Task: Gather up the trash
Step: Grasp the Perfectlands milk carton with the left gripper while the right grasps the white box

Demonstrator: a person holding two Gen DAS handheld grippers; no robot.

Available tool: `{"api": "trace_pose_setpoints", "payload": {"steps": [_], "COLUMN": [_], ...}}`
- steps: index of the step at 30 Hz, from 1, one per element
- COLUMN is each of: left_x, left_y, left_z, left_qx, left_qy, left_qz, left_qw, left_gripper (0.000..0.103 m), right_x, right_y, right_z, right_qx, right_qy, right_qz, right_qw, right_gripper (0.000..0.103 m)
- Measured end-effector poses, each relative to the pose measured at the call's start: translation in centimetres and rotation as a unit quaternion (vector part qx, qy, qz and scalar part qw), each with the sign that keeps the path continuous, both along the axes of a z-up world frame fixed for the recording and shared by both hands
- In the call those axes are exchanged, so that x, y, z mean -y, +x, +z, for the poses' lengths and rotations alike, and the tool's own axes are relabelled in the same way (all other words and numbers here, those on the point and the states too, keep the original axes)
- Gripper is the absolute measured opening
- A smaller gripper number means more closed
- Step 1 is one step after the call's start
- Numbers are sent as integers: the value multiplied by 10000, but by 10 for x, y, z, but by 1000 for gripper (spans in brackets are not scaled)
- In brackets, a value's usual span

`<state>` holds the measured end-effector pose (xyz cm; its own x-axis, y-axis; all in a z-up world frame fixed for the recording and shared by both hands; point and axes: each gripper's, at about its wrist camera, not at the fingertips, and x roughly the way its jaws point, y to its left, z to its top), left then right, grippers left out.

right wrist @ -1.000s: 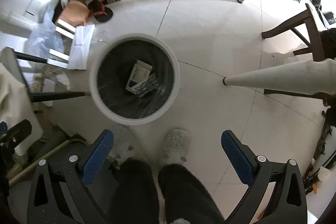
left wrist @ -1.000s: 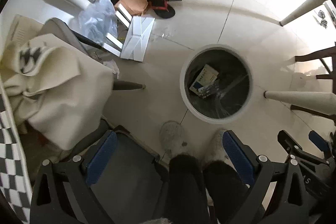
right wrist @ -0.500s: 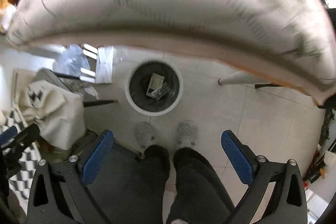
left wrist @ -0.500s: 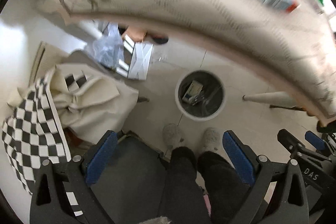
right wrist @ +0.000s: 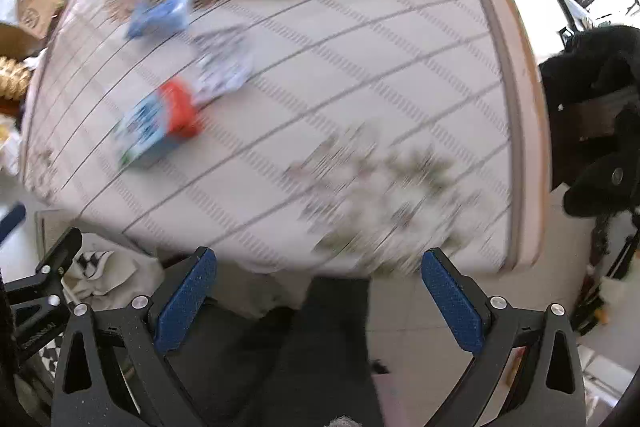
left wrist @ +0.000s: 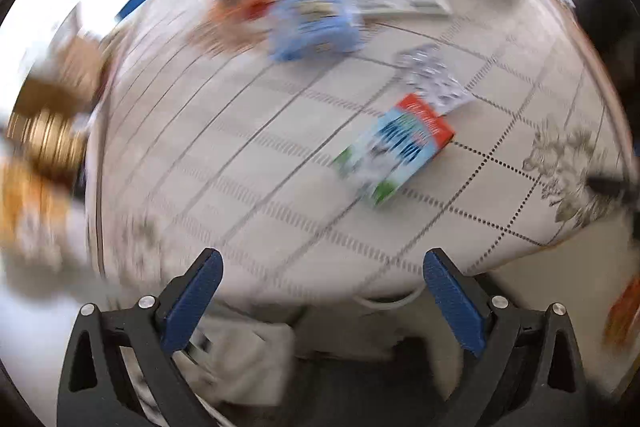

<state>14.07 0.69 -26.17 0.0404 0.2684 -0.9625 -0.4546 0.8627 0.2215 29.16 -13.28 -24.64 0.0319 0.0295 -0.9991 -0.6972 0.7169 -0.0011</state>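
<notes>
1. Box (left wrist: pixel 396 147) on the table (left wrist: pixel 240 155), lying flat, red end away from the person, green end toward the near edge. That looks like the next piece of trash to collect.
2. Left claw (left wrist: pixel 320 291) hangs at the table's near edge, jaws spread wide, nothing between them. The box sits ahead and a touch right of its centre line.
3. Box's long axis runs diagonally, near-left to far-right, so the fingers would need a turn to close across its short sides, I'd say.
4. Blister pack (left wrist: pixel 434 79) lies just beyond the red end, touching or overlapping it; blur hides which.
5. Right claw (right wrist: pixel 318 293), also wide and empty, sees the same box (right wrist: pixel 158 127) well off to its left, across the table (right wrist: pixel 360 67).
6. Verdict: the left claw is nearer and better lined up for the box.
7. Both views are smeared with motion, so finer detail is out of reach.
</notes>
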Motion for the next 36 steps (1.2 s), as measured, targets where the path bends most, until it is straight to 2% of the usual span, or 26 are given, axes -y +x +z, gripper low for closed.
{"api": "trace_pose_setpoints", "payload": {"steps": [3, 5, 7, 8, 9, 10, 12, 14, 16, 18, 19, 20, 22, 24, 25, 26, 27, 28, 29, 31, 32, 34, 36], "left_x": [-3, -3, -4, -6, -10, -15, -25, -37, -53, -70, -80, -91, -105, -118, -125, -131, -132, -134, -135, -135, -133, -127, -123], "left_y": [41, 59, 72, 76, 79, 81, 82, 78, 69, 55, 45, 33, 15, -3, -10, -15, -17, -16, -14, -8, -5, -2, 4], "left_z": [-24, -37, -52, -59, -64, -70, -72, -68, -62, -52, -47, -42, -38, -41, -46, -51, -56, -62, -65, -67, -67, -66, -61], "left_qx": [-459, -742, -1018, -1116, -1186, -1273, -1219, -1091, -906, -652, -461, -239, 68, 347, 513, 619, 682, 754, 780, 757, 743, 677, 599], "left_qy": [-77, -190, -384, -453, -511, -599, -794, -976, -1073, -1132, -1191, -1242, -1276, -1432, -1578, -1720, -1853, -2003, -2094, -2088, -2087, -2053, -1988], "left_qz": [-696, -953, -1132, -1162, -1137, -1047, -800, -357, 333, 1228, 1799, 2430, 3399, 4272, 4643, 4839, 4944, 4964, 4889, 4643, 4568, 4421, 4271], "left_qw": [9965, 9925, 9876, 9859, 9851, 9845, 9861, 9886, 9895, 9838, 9754, 9617, 9318, 8921, 8700, 8558, 8465, 8413, 8432, 8574, 8616, 8705, 8800], "left_gripper": [101, 94, 93, 90, 74, 65, 63, 62, 62, 62, 62, 62, 62, 62, 62, 62, 61, 61, 61, 61, 62, 62, 62], "right_x": [-12, -19, -24, -27, -31, -35, -42, -51, -61, -76, -88, -101, -125, -150, -163, -176, -190, -199, -206, -215, -217, -210, -199], "right_y": [40, 67, 89, 99, 109, 119, 134, 148, 158, 166, 171, 176, 185, 198, 204, 209, 216, 220, 225, 235, 237, 240, 237], "right_z": [-13, -25, -35, -39, -42, -46, -50, -51, -46, -36, -29, -22, -14, -11, -13, -16, -23, -29, -36, -47, -50, -50, -46], "right_qx": [-92, -226, -378, -430, -450, -470, -543, -631, -627, -551, -451, -304, -19, 233, 378, 532, 688, 743, 744, 483, 317, 52, -57], "right_qy": [-141, -231, -308, -343, -378, -416, -453, -456, -407, -305, -247, -189, -120, -4, -6, -72, -186, -276, -358, -342, -262, -83, -48], "right_qz": [77, 116, 166, 208, 257, 314, 367, 459, 561, 726, 845, 967, 1109, 1183, 1234, 1305, 1395, 1437, 1463, 1387, 1300, 1141, 996], "right_qw": [9998, 9994, 9987, 9983, 9979, 9975, 9968, 9959, 9956, 9954, 9951, 9947, 9938, 9927, 9916, 9900, 9877, 9864, 9858, 9886, 9907, 9934, 9950], "right_gripper": [103, 103, 103, 103, 103, 103, 103, 103, 103, 103, 103, 103, 103, 103, 103, 103, 103, 103, 103, 101, 87, 66, 62]}}
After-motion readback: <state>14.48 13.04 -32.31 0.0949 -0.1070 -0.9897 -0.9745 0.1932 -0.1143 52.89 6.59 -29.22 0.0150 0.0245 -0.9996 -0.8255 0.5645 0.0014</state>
